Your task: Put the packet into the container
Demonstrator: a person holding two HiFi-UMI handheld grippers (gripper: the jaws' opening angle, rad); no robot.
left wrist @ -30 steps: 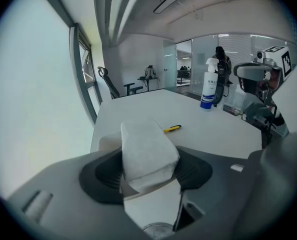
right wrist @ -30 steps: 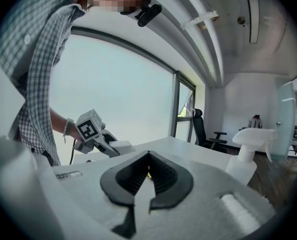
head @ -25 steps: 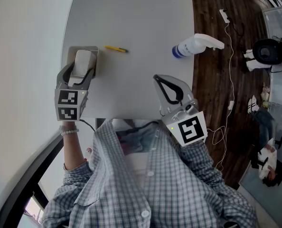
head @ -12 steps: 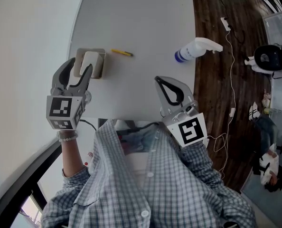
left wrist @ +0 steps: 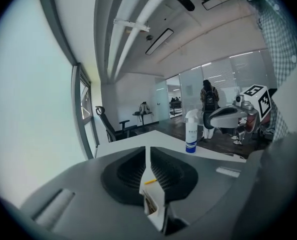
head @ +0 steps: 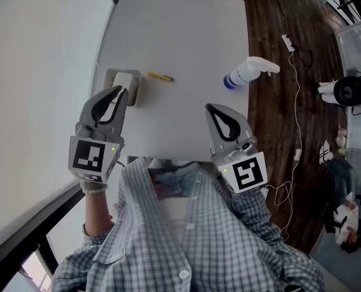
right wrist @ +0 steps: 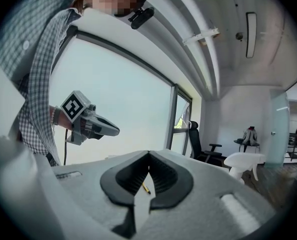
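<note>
Packet: the white packet (head: pixel 122 81) lies inside the tan container (head: pixel 135 95) at the left edge of the table (head: pixel 180 35). By how things lie, the task looks done.
Packet's long axis: it runs near to far, the same way as the container.
Left tongs: the left gripper (head: pixel 116 91) has just been closing its jaws. They now stand narrow, with only a slit between the tips and nothing in it. The packet is not in their hold.
Which way from the left tongs: the container lies just beyond the tips, on the far side. In the head view the tips overlap its near rim. The left gripper view sees the container low down through the slit, so the tongs seem to hang above it, not in it.
Right tongs: the right gripper (head: pixel 210 107) has its jaws together and empty. It is at the near middle of the table, well apart from the container.
Nearer hand: the left, by a wide margin.
Other things: a yellow pen (head: pixel 160 76) lies just right of the container. A spray bottle (head: pixel 248 72) lies on its side at the far right edge.
Next move, as a guess: only drawing the left tongs back toward the near side, clear of the container's rim.
</note>
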